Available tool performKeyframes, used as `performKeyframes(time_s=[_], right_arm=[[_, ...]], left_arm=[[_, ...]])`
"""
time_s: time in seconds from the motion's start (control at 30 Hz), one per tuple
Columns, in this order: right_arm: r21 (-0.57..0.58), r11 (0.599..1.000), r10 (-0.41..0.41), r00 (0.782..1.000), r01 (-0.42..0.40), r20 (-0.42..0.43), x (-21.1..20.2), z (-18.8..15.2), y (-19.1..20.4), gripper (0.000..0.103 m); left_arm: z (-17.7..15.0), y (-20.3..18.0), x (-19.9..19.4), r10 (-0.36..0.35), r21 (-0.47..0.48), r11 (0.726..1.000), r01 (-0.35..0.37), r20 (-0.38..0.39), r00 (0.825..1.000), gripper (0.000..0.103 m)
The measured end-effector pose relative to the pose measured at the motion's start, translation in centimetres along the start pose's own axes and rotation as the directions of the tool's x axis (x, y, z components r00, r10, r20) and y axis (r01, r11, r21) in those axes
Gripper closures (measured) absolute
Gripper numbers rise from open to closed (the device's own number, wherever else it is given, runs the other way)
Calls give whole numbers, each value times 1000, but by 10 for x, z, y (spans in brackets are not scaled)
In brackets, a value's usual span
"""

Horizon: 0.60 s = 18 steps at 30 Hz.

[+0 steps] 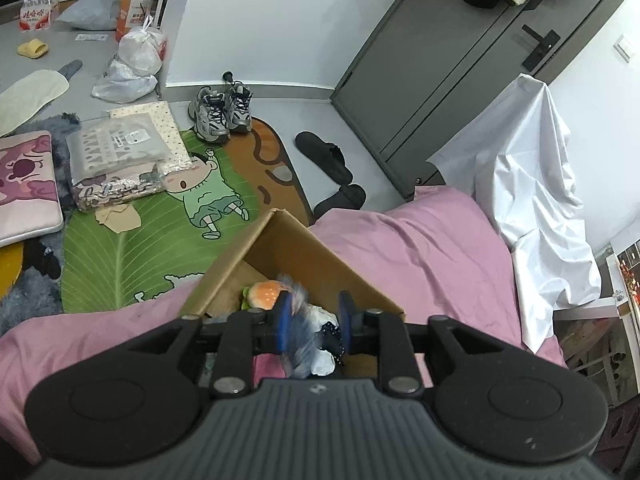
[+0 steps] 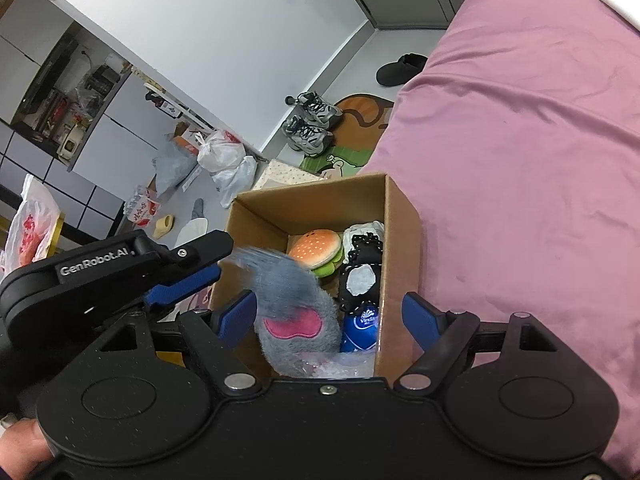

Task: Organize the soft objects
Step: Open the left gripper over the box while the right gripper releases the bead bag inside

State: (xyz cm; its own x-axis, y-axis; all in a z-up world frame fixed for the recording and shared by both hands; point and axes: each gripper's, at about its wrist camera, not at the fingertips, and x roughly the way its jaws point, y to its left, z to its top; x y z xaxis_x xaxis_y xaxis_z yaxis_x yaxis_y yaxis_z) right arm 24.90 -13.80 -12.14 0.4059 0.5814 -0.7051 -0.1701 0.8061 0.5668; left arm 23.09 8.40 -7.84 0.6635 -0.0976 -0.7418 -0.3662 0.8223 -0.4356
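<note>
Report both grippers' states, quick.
Left gripper: open, fingers apart around the grey plush toy, not pressing it.
Right gripper: open, holding nothing.

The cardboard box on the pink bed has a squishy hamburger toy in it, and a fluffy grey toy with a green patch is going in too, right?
Almost. The patch on the fluffy grey toy is pink, not green; the right wrist view shows it plainly. The rest holds: the brown cardboard box sits on the pink bed cover, and the plush hamburger toy lies inside it.
</note>
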Motion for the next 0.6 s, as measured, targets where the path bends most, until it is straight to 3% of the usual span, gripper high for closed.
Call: performKeyframes(time_s=[0.17,0.33,0.47,0.6], right_arm=[[2,1000,-4,1000,4,2,-1,-1,1,24],[-4,1000,-5,1000,5,2,-6,-3,2,24],[-16,1000,-11,1000,11,12,-12,-2,3,23],[-37,999,-23,999,24,35,-23,-3,3,17]], left_arm=[[-1,7,-10,45,-11,999,-45,7,999,57],[-1,12,-27,83,-11,997,-82,13,996,46],[-3,10,-43,97,20,995,-98,22,995,30],[-10,5,-56,129,63,989,-131,36,991,20]])
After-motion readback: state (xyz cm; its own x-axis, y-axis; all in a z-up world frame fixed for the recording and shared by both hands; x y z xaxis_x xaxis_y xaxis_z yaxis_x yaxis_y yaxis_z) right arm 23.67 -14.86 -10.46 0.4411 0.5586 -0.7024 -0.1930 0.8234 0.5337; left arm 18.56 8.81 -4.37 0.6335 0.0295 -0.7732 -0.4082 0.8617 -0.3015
